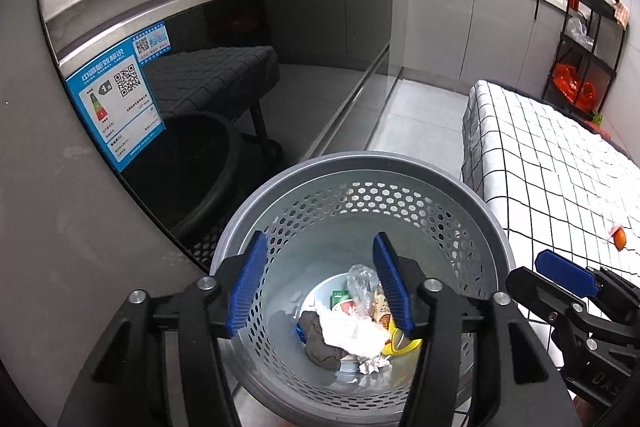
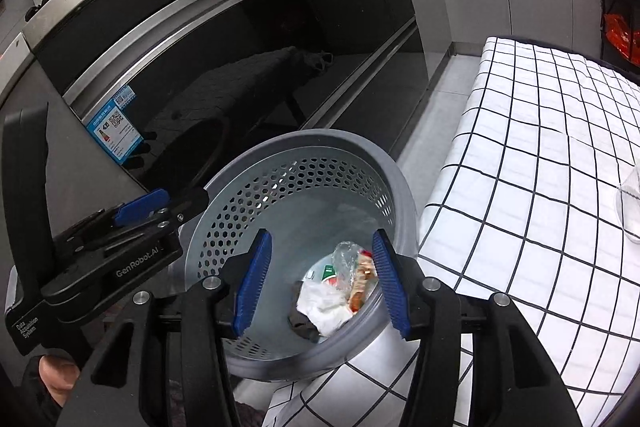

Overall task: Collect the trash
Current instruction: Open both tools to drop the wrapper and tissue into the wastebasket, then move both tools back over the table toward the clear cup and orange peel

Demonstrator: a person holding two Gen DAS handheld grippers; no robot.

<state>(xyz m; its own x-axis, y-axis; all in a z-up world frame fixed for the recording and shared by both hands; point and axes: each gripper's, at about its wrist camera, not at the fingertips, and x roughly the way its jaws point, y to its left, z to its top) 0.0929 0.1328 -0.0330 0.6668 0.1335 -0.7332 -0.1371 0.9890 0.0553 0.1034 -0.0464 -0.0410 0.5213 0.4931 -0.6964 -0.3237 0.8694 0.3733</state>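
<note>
- Two grippers, both mine, hang over the bin mouth, nothing betw. the pads.
- Left gripper (image 1: pixel 320 283): jaws apart, empty, aimed down into the grey perforated bin (image 1: pixel 460 187).
- Bin bottom: white crumpled tissue (image 1: pixel 352 335), dark cloth (image 1: pixel 318 339), clear plastic wrap (image 1: pixel 362 285), yellow scrap (image 1: pixel 400 345).
- Right gripper (image 2: pixel 322 283): jaws apart, empty, over same bin.
- Bin stands just beside the checked-cloth table (image 2: pixel 540 167), at its left edge.
</note>
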